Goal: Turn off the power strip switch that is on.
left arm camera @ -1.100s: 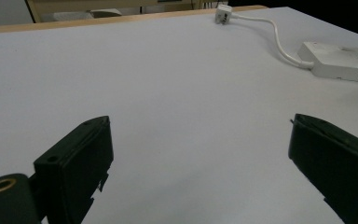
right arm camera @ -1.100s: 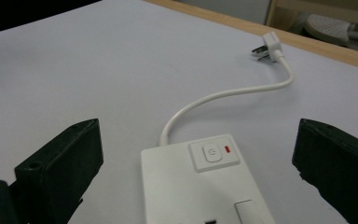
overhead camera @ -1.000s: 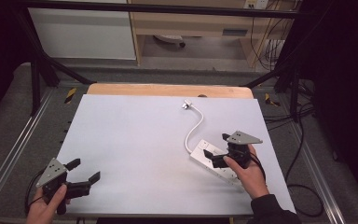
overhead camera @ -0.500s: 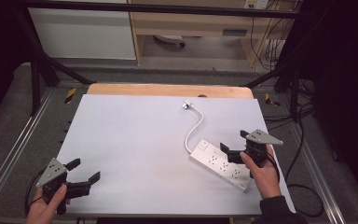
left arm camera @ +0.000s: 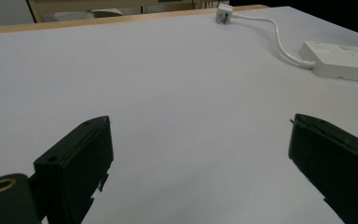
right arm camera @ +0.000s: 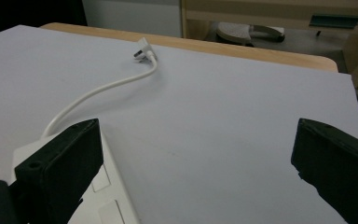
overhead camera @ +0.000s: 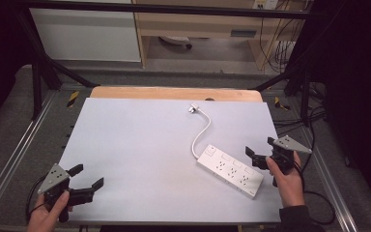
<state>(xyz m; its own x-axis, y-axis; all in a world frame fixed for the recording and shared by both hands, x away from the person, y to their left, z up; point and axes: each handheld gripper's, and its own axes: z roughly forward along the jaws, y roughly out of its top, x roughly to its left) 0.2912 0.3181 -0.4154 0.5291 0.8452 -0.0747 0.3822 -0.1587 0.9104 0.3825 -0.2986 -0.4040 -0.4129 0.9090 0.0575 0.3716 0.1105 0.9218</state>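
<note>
White table point(overhead camera: 140, 159) surface takes up most of the high view, with a strip of bare wood along its far edge. On its right half lies the white power strip point(overhead camera: 230, 169), set diagonally, flat on its back with the sockets facing up. Its cord point(overhead camera: 200, 137) curves away from the near-left end toward the far edge and ends in the plug point(overhead camera: 193, 108), which rests loose on the table.

Change noted: a second ago the right gripper point(overhead camera: 257, 158) sat over the power strip; it has since drawn off to the right and is now just beside the strip's far-right end, not touching it. Its fingers stand wide apart with nothing between them. In the right gripper view the strip's corner point(right arm camera: 98, 196) shows beside the left finger point(right arm camera: 58, 168).

Left gripper point(overhead camera: 86, 185) has not moved: it hovers at the near-left corner, well apart from the strip, fingers spread and empty.

Judgement: the strip looks released and laid where it was wanted. The plug is the likely next target, though neither gripper is near it yet.
</note>
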